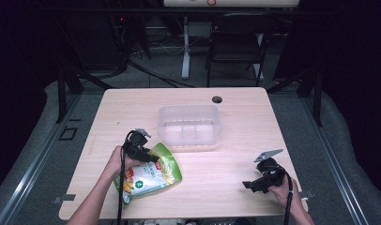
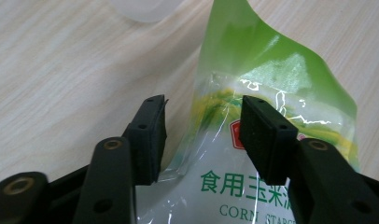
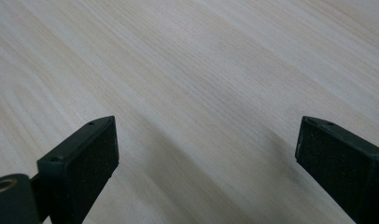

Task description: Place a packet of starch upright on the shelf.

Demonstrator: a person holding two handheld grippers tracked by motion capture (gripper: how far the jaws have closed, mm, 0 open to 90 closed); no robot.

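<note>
A green and white pouch (image 1: 148, 176) printed "CORN STARCH" lies flat near the table's front left. My left gripper (image 1: 152, 157) sits over its upper end. In the left gripper view the pouch (image 2: 267, 65) has its top corner between the jaws of the left gripper (image 2: 204, 135); the left pad stands clear of the film and the right pad hangs over it without squeezing, so the gripper is open. My right gripper (image 1: 248, 184) rests at the front right with its jaws wide open over bare wood (image 3: 206, 158), nothing between them.
A clear plastic tub (image 1: 189, 124) stands at the table's middle, just behind the pouch, and its corner (image 2: 141, 9) shows in the left gripper view. A round cable hole (image 1: 217, 99) is at the back edge. A chair and stands are beyond the table.
</note>
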